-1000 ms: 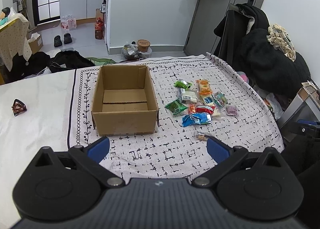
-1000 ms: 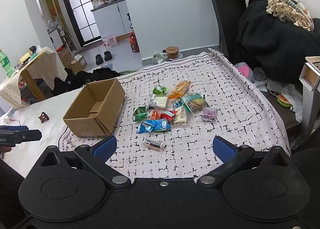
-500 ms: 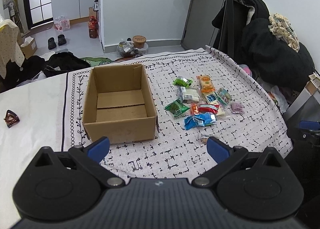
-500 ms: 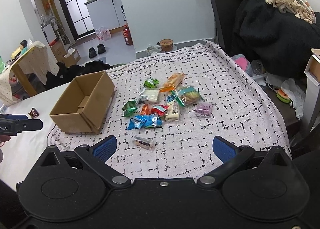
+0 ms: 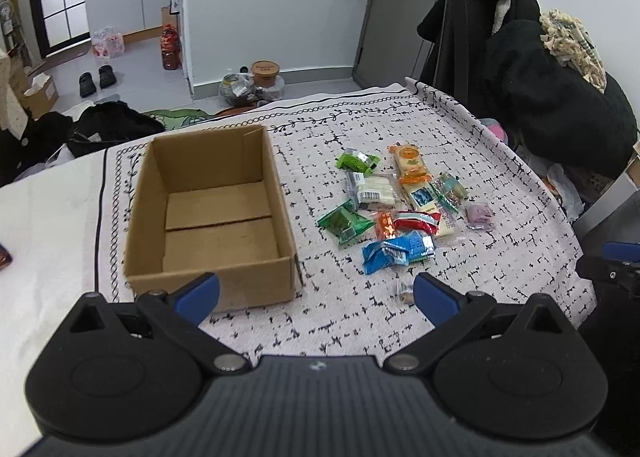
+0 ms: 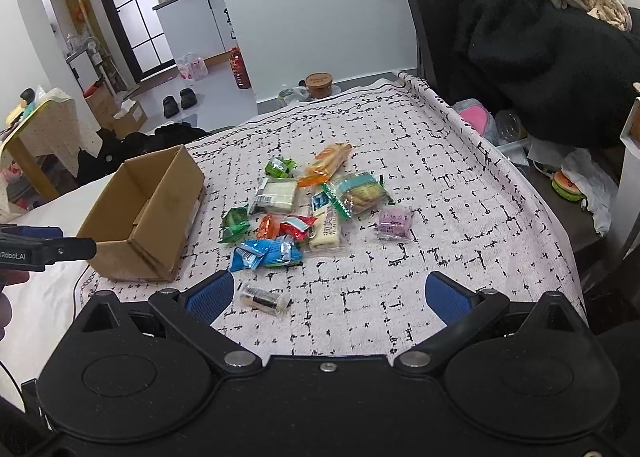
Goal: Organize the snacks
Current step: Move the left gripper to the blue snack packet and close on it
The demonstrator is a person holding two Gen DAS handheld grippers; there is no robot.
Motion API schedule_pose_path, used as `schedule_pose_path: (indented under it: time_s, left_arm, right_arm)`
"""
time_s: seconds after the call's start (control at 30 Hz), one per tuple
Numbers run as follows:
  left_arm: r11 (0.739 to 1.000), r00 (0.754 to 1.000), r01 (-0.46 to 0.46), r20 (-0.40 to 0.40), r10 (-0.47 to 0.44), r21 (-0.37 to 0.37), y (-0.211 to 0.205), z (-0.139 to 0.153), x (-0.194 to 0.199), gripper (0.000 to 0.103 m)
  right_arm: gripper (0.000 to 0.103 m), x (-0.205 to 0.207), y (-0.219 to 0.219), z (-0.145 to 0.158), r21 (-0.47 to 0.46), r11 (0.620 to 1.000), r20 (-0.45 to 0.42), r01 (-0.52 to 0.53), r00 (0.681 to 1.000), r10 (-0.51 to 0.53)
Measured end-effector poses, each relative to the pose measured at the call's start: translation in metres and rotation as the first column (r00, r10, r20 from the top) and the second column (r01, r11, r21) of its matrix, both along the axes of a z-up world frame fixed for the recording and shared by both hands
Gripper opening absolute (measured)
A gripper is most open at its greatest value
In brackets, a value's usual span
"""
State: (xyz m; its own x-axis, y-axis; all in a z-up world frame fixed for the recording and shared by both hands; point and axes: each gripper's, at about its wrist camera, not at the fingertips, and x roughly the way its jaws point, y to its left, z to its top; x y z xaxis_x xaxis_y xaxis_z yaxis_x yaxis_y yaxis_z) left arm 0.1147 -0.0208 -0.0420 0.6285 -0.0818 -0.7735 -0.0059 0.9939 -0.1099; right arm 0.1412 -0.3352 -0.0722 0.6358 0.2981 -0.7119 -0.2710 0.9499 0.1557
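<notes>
The patterned cloth (image 5: 360,321) on the worktop runs under both grippers, its near edge hidden behind their bodies. Ahead and left of the left gripper (image 5: 316,293) stands the open cardboard box (image 5: 212,209), nothing visible inside; its near wall is partly covered by that gripper's left fingertip. In the right wrist view the box sits far to the left, with the left gripper's tip cutting in front of its near corner. The snack pile (image 6: 304,209) lies ahead of the right gripper (image 6: 328,291), just right of the box, wrappers overlapping so their print is hard to read. A small clear-wrapped snack (image 6: 266,300) lies apart from the pile, just beside the right gripper's left fingertip; in the left wrist view it is half hidden behind a blue pad. Both grippers are spread wide, holding nothing.
</notes>
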Motion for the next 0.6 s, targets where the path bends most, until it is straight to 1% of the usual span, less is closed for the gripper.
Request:
schedule_pose_path:
  time_s: [0.1,0.17,0.23,0.3,0.43,0.57,0.6]
  left_arm:
    - [1.000,1.000,0.015,-0.002,-0.015,0.013,-0.005,-0.004,0.011,0.102]
    - [0.999,0.999,0.035,-0.004,-0.035,0.012,-0.010,-0.007,0.018,0.102]
    - [0.998,0.998,0.068,-0.009,-0.068,0.005,-0.016,-0.013,0.025,0.101]
    - [0.996,0.995,0.095,-0.019,-0.094,0.005,-0.023,-0.021,0.032,0.100]
    - [0.990,0.990,0.138,-0.034,-0.137,0.009,-0.033,-0.036,0.047,0.099]
    - [0.989,0.988,0.147,-0.049,-0.146,0.016,-0.037,-0.048,0.060,0.096]
    - [0.989,0.988,0.149,-0.054,-0.148,0.012,-0.037,-0.050,0.063,0.096]
  right_arm:
    - [0.102,0.006,-0.001,-0.005,0.016,1.000,-0.006,-0.006,1.000,0.006]
    - [0.095,0.010,0.000,-0.011,0.022,1.000,-0.019,-0.015,1.000,0.016]
    - [0.086,0.017,0.003,-0.019,0.030,0.999,-0.049,-0.026,0.998,0.027]
    - [0.081,0.023,0.005,-0.025,0.038,0.999,-0.078,-0.029,0.996,0.032]
    - [0.079,0.034,0.011,-0.035,0.040,0.999,-0.116,-0.032,0.993,0.036]
    - [0.077,0.043,0.015,-0.042,0.039,0.999,-0.140,-0.038,0.989,0.043]
    - [0.075,0.045,0.016,-0.044,0.038,0.998,-0.146,-0.040,0.988,0.045]
